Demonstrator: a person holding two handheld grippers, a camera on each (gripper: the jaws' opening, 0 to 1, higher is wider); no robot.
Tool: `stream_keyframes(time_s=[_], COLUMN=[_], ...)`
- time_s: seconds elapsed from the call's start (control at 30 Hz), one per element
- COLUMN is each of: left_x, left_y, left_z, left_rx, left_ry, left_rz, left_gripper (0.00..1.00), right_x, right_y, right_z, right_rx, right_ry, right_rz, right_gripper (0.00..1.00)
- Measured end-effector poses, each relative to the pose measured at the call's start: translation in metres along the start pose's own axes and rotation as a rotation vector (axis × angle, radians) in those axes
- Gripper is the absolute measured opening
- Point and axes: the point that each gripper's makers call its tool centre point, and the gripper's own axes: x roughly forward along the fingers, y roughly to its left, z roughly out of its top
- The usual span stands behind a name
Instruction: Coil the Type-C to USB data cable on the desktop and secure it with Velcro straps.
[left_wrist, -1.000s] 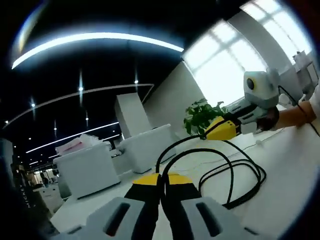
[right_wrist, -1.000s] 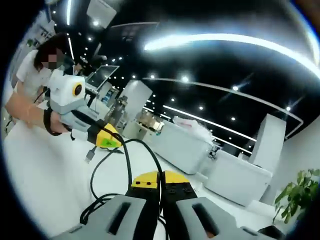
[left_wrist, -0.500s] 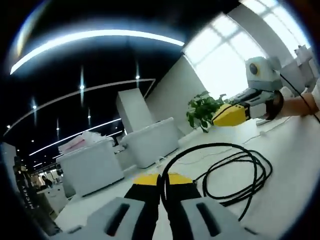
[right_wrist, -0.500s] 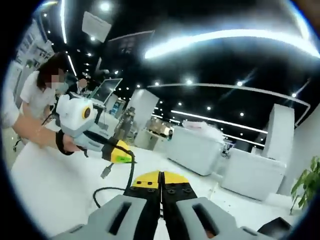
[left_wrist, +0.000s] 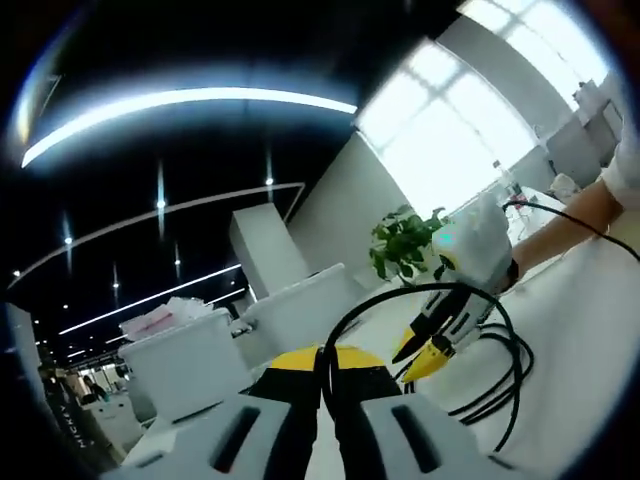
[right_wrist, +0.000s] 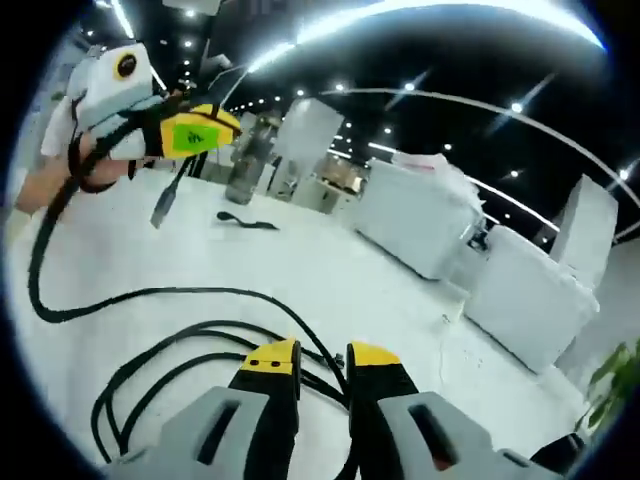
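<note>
Left hand-held gripper (left_wrist: 322, 362): jaws are pressing together on the black data cable (right_wrist: 150, 300), holding a strand near its USB plug (right_wrist: 163, 205), which is dangling free in the right gripper view. Right hand-held gripper (right_wrist: 315, 362): jaws are standing slightly parted, gripping nothing, directly over the loose coils lying on the white tabletop (right_wrist: 300, 260). The loops are running roughly 9-to-3 o'clock beneath it, so the right gripper appears nearer the bundle. A dark strip, possibly the Velcro strap (right_wrist: 245, 220), is lying well apart toward 11 o'clock.

Both views sit low, facing each other — sharing the cable (left_wrist: 497, 360) coils.
</note>
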Motion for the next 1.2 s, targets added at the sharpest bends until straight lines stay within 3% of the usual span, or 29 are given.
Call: stream_keyframes(time_s=[0.17,0.43,0.63,0.9,1.03,1.2], left_x=[-0.002,-0.005,-0.008,-0.011,-0.007,-0.001], left_y=[0.003,0.007,0.006,0.008,0.009,0.005], left_z=[0.007,0.015,0.025,0.033,0.025,0.005], left_rx=[-0.004,-0.013,-0.017,-0.032,-0.043,-0.066], left_ry=[-0.024,-0.051,-0.083,-0.114,-0.087,-0.018], left_rz=[0.007,0.017,0.013,0.018,0.029,0.016], left_gripper=[0.04,0.04,0.04,0.04,0.04,0.05], right_x=[0.017,0.016,0.02,0.021,0.011,-0.029], right_y=[0.008,0.02,0.013,0.003,0.0,-0.012], right_z=[-0.012,-0.014,-0.019,-0.024,-0.011,0.024], right_rx=[-0.135,-0.157,-0.243,-0.393,-0.312,-0.175], right_ry=[0.078,0.106,0.154,0.206,0.118,-0.047], right_rz=[0.021,0.063,0.048,0.026,-0.017,-0.143], right_gripper=[0.11,0.14,0.13,0.03,0.02,0.02])
